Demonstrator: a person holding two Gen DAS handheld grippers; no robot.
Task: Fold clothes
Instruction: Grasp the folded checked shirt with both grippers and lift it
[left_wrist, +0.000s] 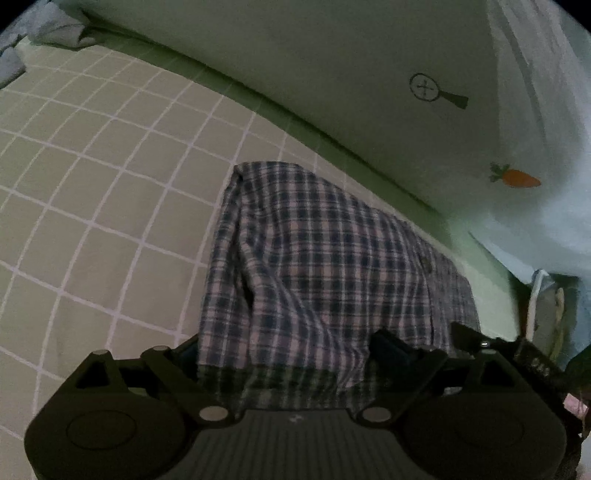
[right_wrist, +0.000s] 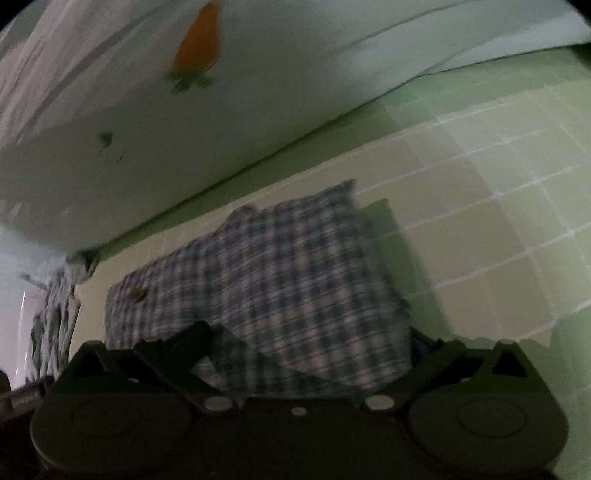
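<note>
I find the plaid shirt (left_wrist: 317, 258) lying on the bed's checked sheet (left_wrist: 92, 184), close beside the white quilt (left_wrist: 332, 74) with its carrot print (left_wrist: 517, 178). It is already gathered into a compact, roughly rectangular bundle, with one button (right_wrist: 138, 294) showing on top, so I judge the folding well advanced; a last fold or a squaring-up appears to remain.

My left claw (left_wrist: 284, 354) stands spread, the near edge of the shirt lying between its fingers; whether they grip it I cannot tell. My right claw (right_wrist: 306, 343) is likewise spread about the near edge, with cloth draped over the gap.

The quilt bulges just beyond the shirt's far side and would crowd any fold sent that way. A crumpled blue cloth (left_wrist: 40, 33) lies well apart at the sheet's far corner. Both views are dim and blurred.
</note>
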